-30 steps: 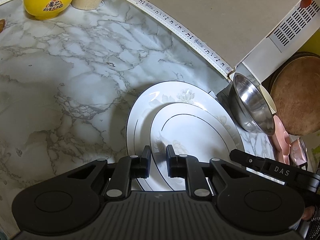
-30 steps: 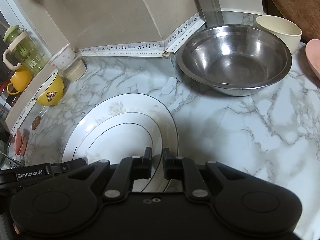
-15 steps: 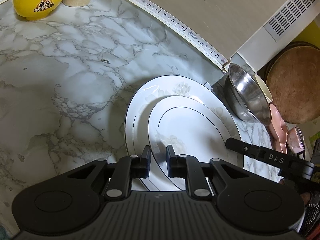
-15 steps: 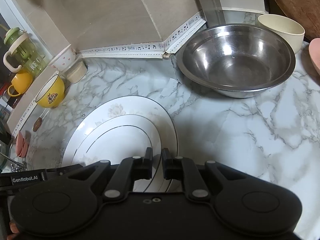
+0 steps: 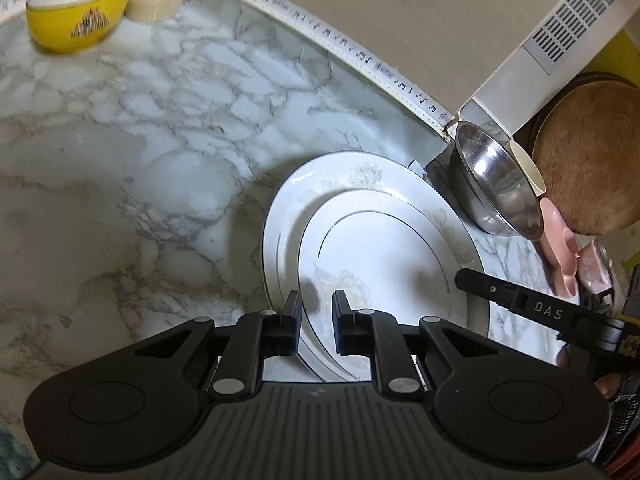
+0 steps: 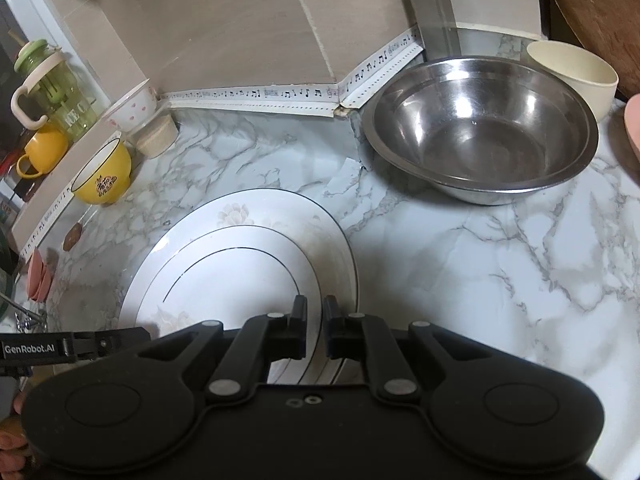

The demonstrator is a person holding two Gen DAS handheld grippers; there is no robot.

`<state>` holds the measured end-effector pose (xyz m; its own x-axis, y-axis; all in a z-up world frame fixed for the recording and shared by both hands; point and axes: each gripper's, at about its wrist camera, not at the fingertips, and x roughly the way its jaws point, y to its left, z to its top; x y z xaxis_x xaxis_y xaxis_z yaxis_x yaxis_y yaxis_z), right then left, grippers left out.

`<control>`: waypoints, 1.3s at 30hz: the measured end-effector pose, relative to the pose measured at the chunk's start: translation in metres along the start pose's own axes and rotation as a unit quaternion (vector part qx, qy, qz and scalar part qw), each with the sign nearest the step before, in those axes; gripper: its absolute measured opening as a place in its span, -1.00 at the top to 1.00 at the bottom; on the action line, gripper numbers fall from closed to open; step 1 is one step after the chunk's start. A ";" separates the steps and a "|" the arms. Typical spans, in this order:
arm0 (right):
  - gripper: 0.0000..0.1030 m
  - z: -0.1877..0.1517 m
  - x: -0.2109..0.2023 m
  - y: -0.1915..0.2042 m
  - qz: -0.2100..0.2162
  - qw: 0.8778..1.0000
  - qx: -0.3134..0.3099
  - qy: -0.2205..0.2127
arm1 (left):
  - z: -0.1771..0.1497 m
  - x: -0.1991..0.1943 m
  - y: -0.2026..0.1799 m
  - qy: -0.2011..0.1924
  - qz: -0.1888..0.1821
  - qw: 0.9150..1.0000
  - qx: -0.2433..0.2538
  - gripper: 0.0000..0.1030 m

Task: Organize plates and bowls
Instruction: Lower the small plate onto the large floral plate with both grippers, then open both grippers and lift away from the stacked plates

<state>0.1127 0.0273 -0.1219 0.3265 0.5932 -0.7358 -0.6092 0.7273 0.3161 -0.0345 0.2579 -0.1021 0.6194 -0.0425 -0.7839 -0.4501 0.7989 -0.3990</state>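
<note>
Both left tongs (image 5: 316, 322) and right tongs (image 6: 315, 327) are clenched on opposite rims of the small plate (image 5: 384, 256), stacked on the large plate (image 5: 360, 172) on the marble bench (image 5: 140, 160).

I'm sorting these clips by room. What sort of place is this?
Most likely a home kitchen counter: a marble-patterned worktop against a tiled wall, with stacked white plates, a steel mixing bowl and a yellow bowl.

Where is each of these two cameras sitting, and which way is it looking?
Left wrist: sits on the left gripper, looking down its fingers at two stacked white plates; the other gripper's arm shows at right.
Right wrist: sits on the right gripper, looking down at the same plates; fingertips show at lower left.
Shared: plates, round steel bowl, yellow bowl, marble counter.
</note>
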 end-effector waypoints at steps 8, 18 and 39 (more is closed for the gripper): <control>0.78 -0.004 -0.024 0.013 0.006 0.999 -0.038 -0.025 | -0.004 -0.026 -0.025 -0.054 0.031 0.996 0.065 0.71; 0.75 -0.013 -0.074 0.038 0.015 0.990 -0.110 -0.082 | -0.008 -0.051 -0.069 -0.107 0.017 0.987 0.121 0.59; -0.99 -0.025 -0.172 -0.007 -0.057 0.966 -0.113 -0.225 | -0.015 -0.052 -0.180 -0.172 -0.047 0.958 0.224 -0.50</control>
<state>0.0430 -0.0882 -0.0126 0.6517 0.6404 -0.4064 -0.6763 0.7332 0.0708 0.0044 0.1074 0.0030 0.8538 0.0125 -0.5205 -0.1085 0.9820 -0.1545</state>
